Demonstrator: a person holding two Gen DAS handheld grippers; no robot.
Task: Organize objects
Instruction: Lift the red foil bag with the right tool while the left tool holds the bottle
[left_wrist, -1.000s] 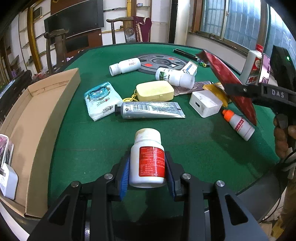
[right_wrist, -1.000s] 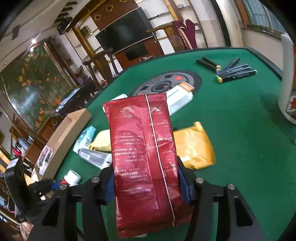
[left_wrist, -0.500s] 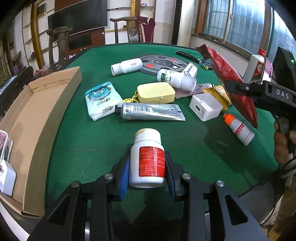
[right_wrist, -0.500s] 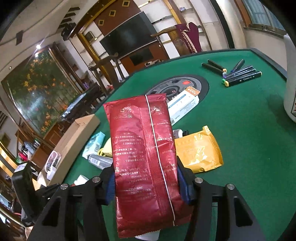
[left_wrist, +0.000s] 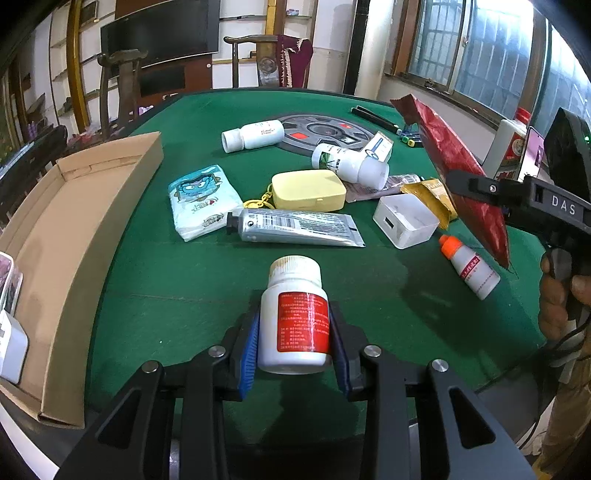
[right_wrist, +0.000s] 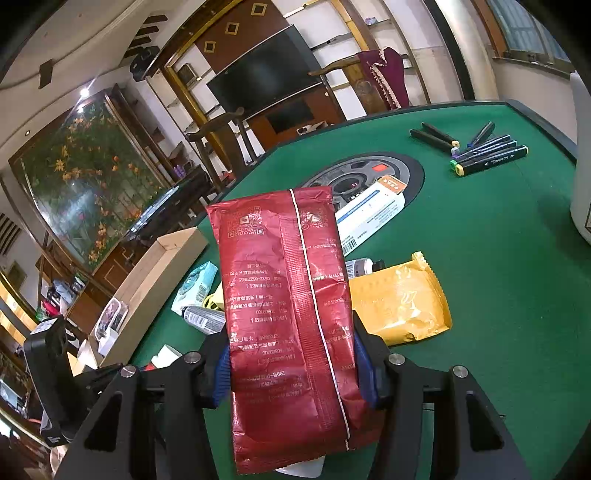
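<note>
A: Surface?
B: Green felt table (left_wrist: 177, 295), cardboard tray (left_wrist: 74, 236) at its left edge.
A: Nearest the tray?
B: Left gripper (left_wrist: 295, 347), pads clamping a white pill bottle (left_wrist: 294, 317), red label up, raised above the felt.
A: Farther off?
B: Silver tube (left_wrist: 295, 230); then right gripper (right_wrist: 293, 373), fingers pinching a red foil packet (right_wrist: 288, 310) aloft.

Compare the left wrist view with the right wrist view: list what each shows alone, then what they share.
Left wrist only: the left gripper shut on a white pill bottle, a white square box, an orange-capped bottle.
Right wrist only: the right gripper shut on the red packet seen from its printed back, and the marker pens fully.
Both: the red packet, cardboard box, yellow pouch, silver tube.
</note>
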